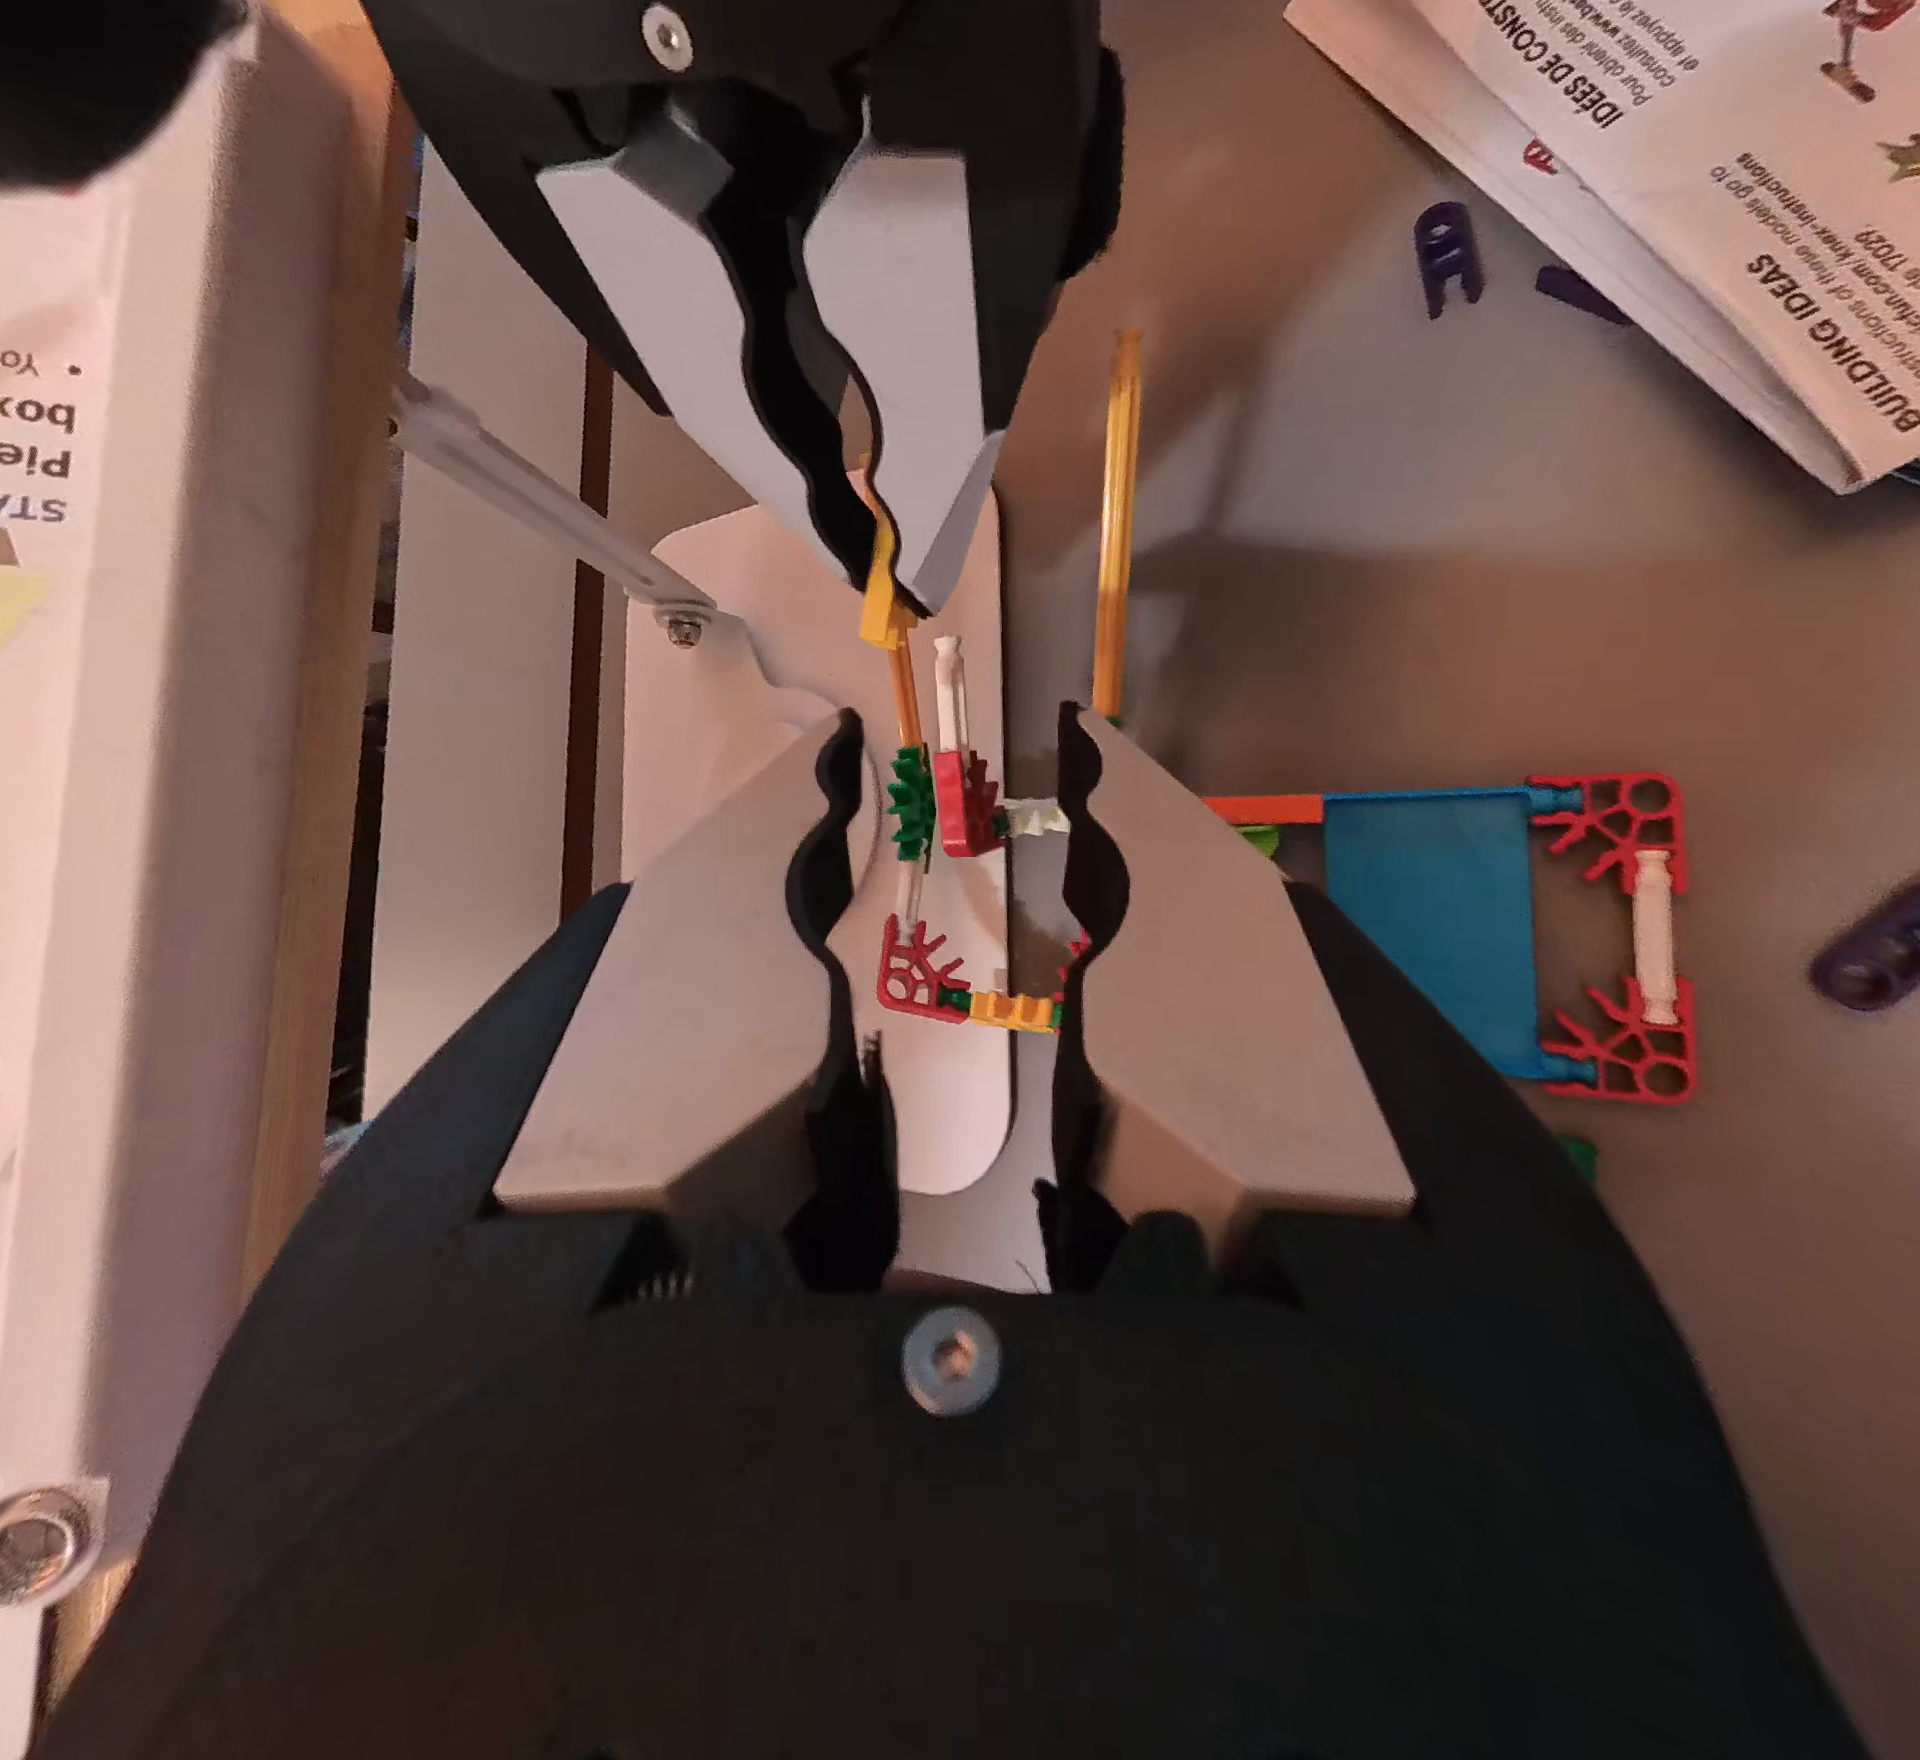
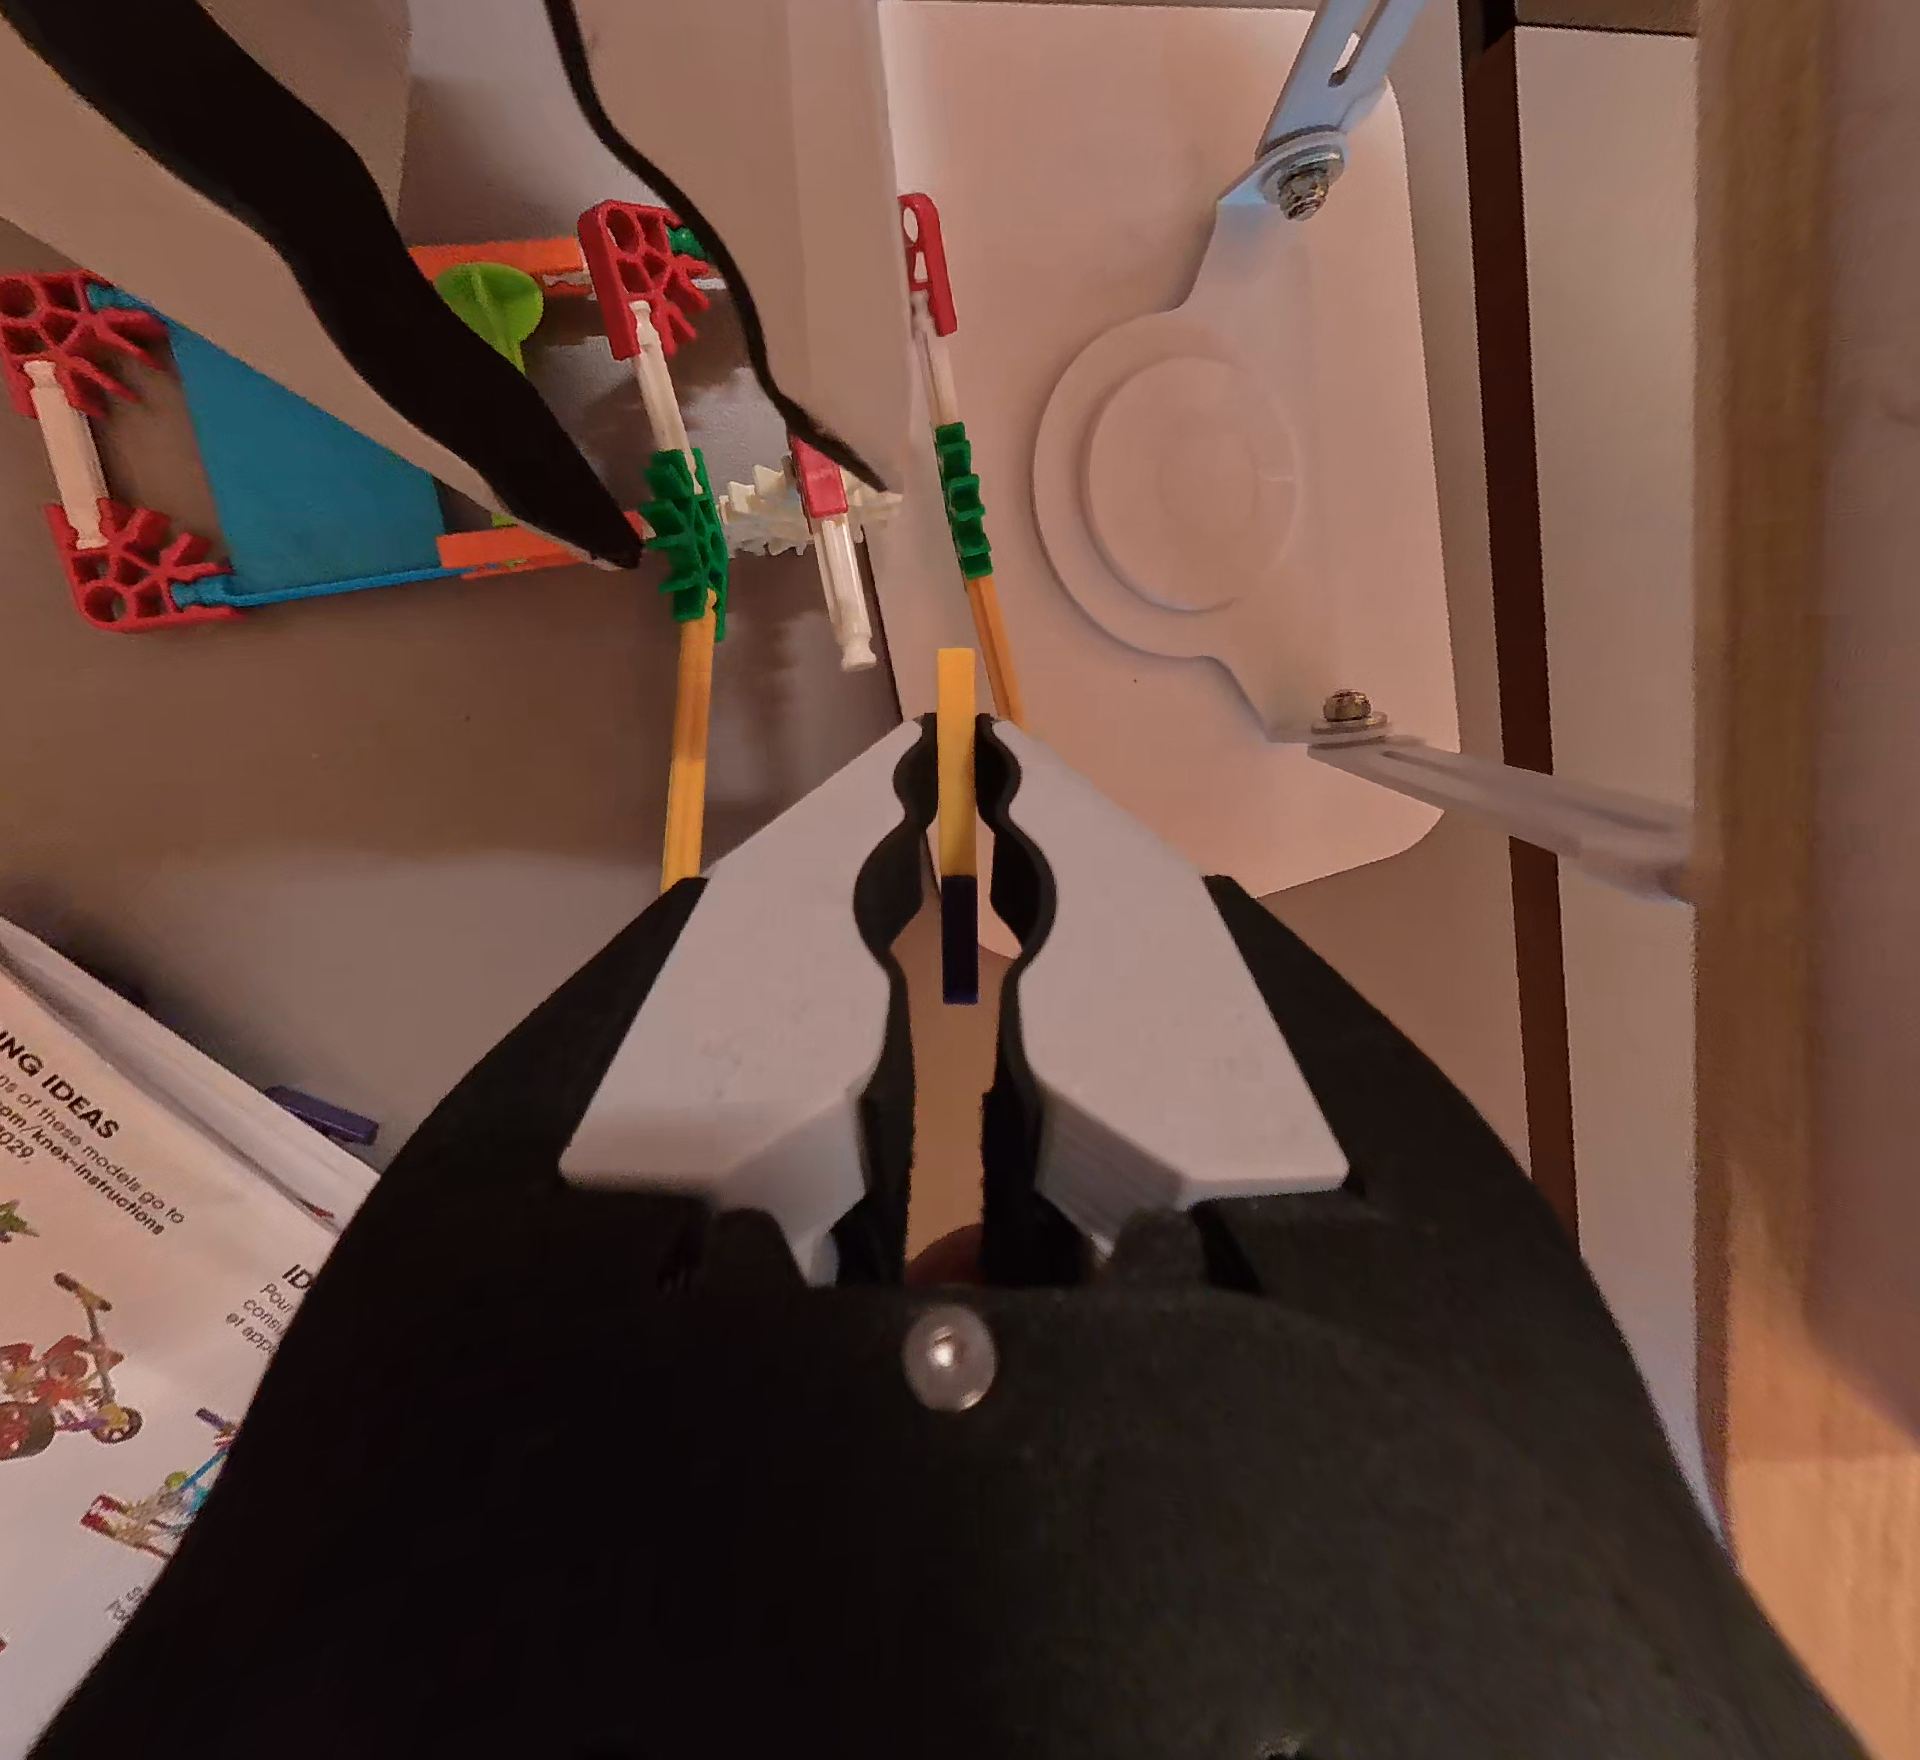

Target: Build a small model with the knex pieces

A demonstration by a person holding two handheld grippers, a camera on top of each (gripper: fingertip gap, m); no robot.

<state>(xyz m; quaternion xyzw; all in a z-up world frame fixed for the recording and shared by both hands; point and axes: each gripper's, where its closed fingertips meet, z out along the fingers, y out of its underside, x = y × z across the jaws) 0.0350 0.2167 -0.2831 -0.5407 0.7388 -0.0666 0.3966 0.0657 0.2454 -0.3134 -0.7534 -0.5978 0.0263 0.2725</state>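
Note:
A K'NEX model [image 1: 961,806] of red, green and white connectors, yellow rods and a blue panel [image 1: 1423,921] stands on the brown table. My left gripper [image 1: 961,754] straddles its middle, with one finger against the green connector [image 2: 681,536] and the other against the white connector [image 1: 1029,817]; it appears shut on the model. It also shows in the right wrist view [image 2: 748,515]. My right gripper [image 2: 951,723] is shut on a yellow connector [image 2: 956,702] with a dark blue part [image 2: 961,941] behind it. It holds the connector at the end of a yellow rod [image 1: 904,682].
An instruction booklet [image 1: 1662,100] lies at the far right, with loose purple connectors [image 1: 1449,256] beside it. A white box [image 1: 156,671] stands at the left. A white base plate [image 2: 1195,484] with metal brackets [image 2: 1340,48] lies under the model. A second yellow rod [image 1: 1117,515] sticks out. Left tips to right tips: about 6 cm.

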